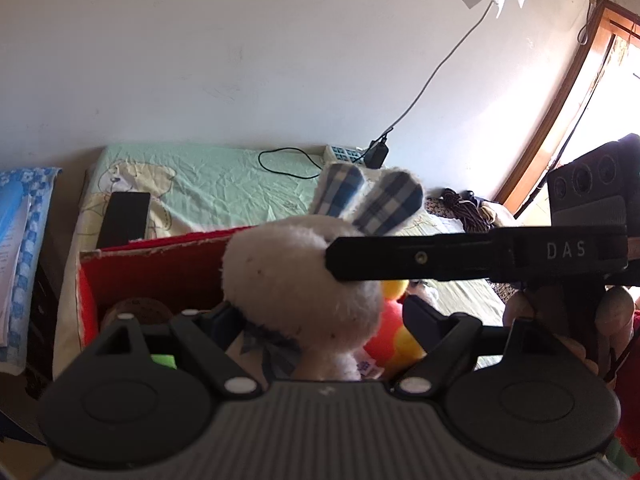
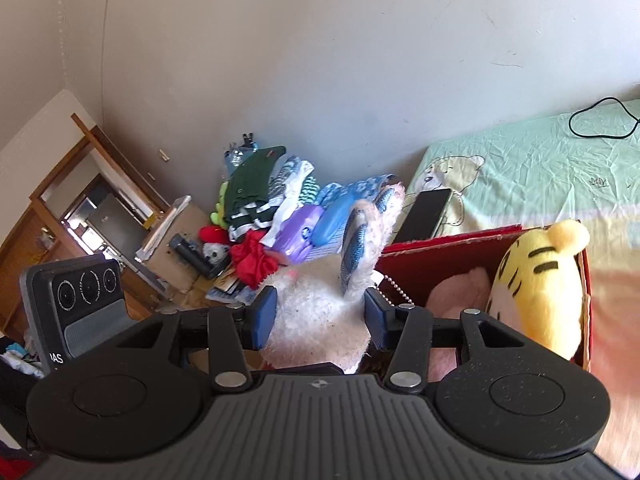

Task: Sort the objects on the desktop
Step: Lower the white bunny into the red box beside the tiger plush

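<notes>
A white plush rabbit [image 1: 296, 280] with blue plaid ears hangs over the near edge of a red cardboard box [image 1: 160, 256]. My right gripper [image 2: 320, 316] is shut on the rabbit [image 2: 316, 312], with fur filling the gap between its blue pads. In the left wrist view the right gripper [image 1: 336, 264] comes in from the right and meets the rabbit's head. My left gripper [image 1: 324, 320] is open wide around the rabbit's neck, and its right finger stands clear of the fur. Inside the box [image 2: 460, 240] lie a yellow striped tiger plush [image 2: 536, 292] and a pink plush [image 2: 460, 292].
The box sits on a bed with a green sheet [image 2: 540, 172], where a black phone [image 2: 426, 212] lies behind it. A pile of clothes and toys [image 2: 272, 208] fills the floor corner. A power strip and charger cable [image 1: 344, 154] lie by the wall. A hand [image 1: 560, 320] holds the right gripper.
</notes>
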`<state>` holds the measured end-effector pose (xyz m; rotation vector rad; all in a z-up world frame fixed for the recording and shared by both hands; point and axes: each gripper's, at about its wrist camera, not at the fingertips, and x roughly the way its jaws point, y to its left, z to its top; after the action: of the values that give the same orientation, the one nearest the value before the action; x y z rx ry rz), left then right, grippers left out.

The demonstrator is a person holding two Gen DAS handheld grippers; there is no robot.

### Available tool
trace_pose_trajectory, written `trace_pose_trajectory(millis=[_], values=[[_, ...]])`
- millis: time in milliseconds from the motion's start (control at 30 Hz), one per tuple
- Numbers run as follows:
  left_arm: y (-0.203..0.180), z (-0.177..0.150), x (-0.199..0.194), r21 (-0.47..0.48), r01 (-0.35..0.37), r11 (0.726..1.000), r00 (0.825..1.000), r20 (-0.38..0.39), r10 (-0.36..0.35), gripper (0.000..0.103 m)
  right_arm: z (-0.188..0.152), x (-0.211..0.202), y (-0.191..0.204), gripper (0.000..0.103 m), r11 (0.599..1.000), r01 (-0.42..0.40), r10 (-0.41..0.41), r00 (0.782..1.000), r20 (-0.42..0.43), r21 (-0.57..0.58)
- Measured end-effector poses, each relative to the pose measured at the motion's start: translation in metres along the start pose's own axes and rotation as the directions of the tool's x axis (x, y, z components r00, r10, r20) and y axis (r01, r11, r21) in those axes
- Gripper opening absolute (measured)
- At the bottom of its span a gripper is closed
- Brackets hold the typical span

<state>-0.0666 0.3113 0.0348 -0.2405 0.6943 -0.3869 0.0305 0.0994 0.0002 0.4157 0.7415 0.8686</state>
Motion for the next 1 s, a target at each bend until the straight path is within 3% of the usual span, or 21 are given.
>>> trace_pose_trajectory(millis=[233,467,800,1000], values=[[0.03,0.007,0.043,-0.039,-0.059,0.997,0.997,-0.043,0.058,0.083,0.002,0.031,-0.026,0.048,0.999,0.034,-0.034,0.999,0.006,0.013],[0.047,0.007,0.068,-0.041,-0.106,0.993,0.99,-0.101,0.102,0.084,-0.002,0.05,-0.038,0.046,0.992,0.113,-0.113,0.994,-0.007,-0.052],[0.041,0.004,0.05,-0.038,-0.107,0.994,0.991,-0.091,0.103,0.084,-0.003,0.058,-0.042,0.044,0.991,0.134,-0.134,0.99,0.044,-0.009],[0.022,-0.004,0.039,0.001,-0.023,1.0,0.993,-0.115,0.023,0.084,-0.003,0.055,-0.042,0.046,0.989,0.149,-0.149,0.988,0.034,0.003]])
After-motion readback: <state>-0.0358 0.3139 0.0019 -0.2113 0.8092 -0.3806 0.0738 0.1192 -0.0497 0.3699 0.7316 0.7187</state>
